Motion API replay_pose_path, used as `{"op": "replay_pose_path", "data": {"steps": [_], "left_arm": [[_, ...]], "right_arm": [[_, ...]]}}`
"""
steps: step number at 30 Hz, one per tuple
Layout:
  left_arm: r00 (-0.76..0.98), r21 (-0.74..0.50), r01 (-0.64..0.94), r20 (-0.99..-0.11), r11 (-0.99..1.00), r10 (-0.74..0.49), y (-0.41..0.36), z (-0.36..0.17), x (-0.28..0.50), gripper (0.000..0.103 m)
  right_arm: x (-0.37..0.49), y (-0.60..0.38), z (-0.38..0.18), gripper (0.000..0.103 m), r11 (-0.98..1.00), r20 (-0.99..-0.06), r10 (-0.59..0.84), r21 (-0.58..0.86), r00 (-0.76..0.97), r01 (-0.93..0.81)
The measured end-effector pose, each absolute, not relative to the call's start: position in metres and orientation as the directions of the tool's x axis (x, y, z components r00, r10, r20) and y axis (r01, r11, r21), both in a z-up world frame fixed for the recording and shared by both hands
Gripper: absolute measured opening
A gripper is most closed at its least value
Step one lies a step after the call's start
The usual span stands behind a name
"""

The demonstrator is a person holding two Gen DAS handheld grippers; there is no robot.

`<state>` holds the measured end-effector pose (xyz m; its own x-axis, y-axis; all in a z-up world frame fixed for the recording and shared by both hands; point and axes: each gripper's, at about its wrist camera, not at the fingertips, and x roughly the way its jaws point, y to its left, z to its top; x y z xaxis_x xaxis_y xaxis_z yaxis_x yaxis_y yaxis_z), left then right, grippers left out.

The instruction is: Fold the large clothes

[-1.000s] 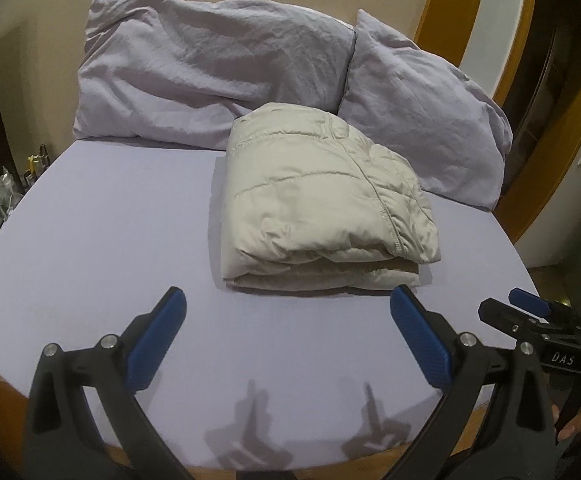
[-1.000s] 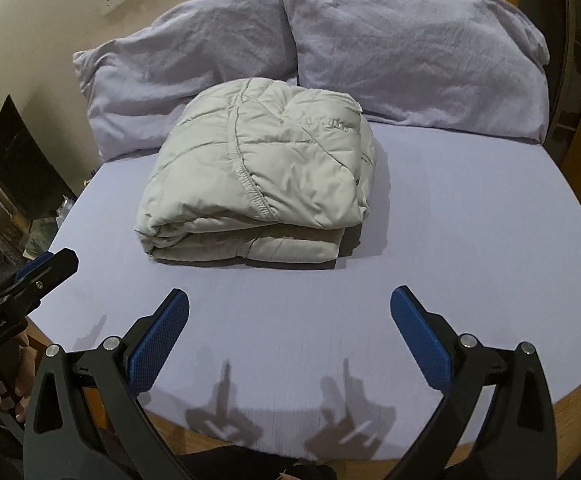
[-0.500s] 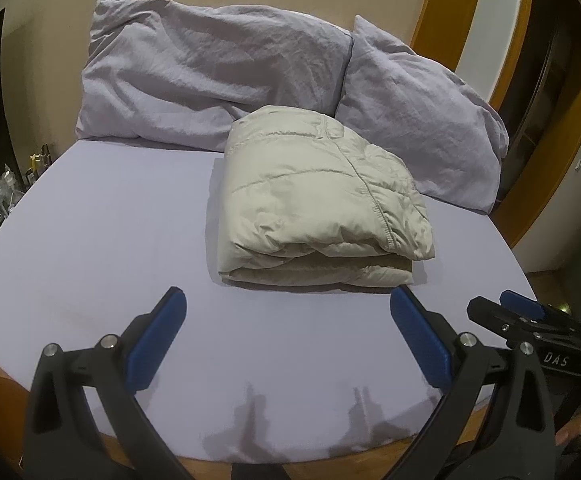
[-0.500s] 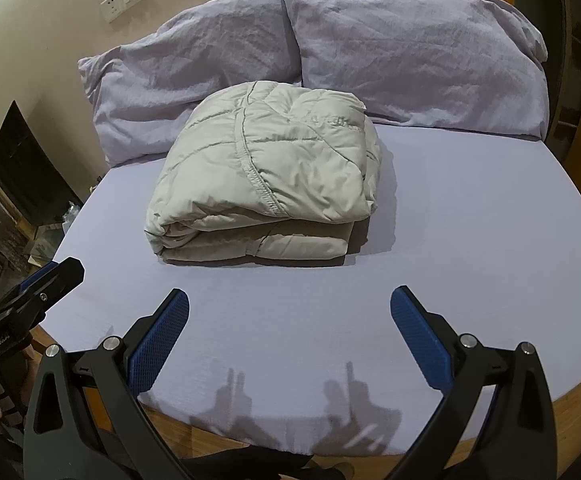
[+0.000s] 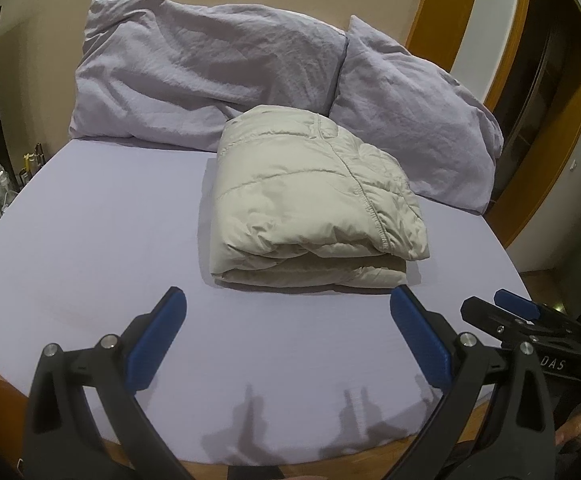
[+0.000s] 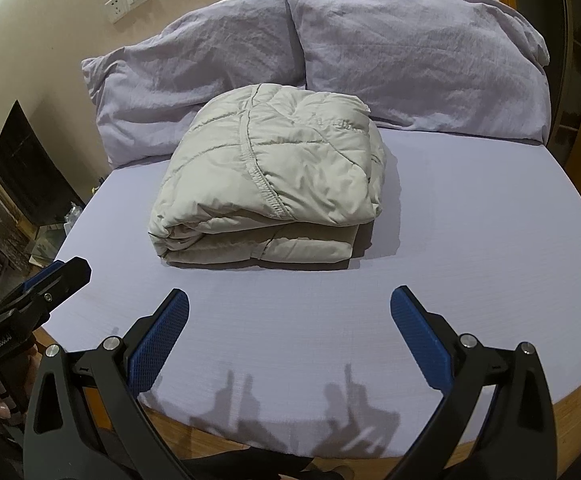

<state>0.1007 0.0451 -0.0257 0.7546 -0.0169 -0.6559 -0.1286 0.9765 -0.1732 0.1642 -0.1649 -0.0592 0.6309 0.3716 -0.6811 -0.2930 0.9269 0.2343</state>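
A beige puffy jacket [image 5: 310,196] lies folded into a thick bundle on the lilac bed sheet [image 5: 90,240]; it also shows in the right wrist view [image 6: 274,184]. My left gripper [image 5: 288,320] is open and empty, held near the bed's front edge, short of the jacket. My right gripper [image 6: 290,320] is open and empty too, also short of the jacket. Each gripper shows at the edge of the other's view: the right one at lower right [image 5: 518,316], the left one at lower left [image 6: 38,284].
Two lilac pillows [image 5: 210,76] [image 5: 418,120] lean against the beige wall behind the jacket. The bed's wooden edge [image 6: 210,436] runs below the grippers. A dark cabinet [image 6: 26,168] and clutter stand left of the bed; a wooden door frame [image 5: 550,120] stands right.
Both grippers have drawn back a little and dropped lower, so the jacket and pillows sit slightly farther off. The jacket has not moved. Both grippers stay open.
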Motion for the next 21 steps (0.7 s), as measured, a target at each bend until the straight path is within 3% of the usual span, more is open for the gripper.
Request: {"op": "replay_pose_path", "data": {"steps": [21], "left_arm": [[0.75, -0.176, -0.117, -0.66, 0.977, -0.029, 0.0393, -0.0288, 0.1048, 0.101]], "right_arm": [[0.1643, -0.1612, -0.0576, 0.102, 0.926, -0.675, 0.375, 0.24, 0.635, -0.292]]}}
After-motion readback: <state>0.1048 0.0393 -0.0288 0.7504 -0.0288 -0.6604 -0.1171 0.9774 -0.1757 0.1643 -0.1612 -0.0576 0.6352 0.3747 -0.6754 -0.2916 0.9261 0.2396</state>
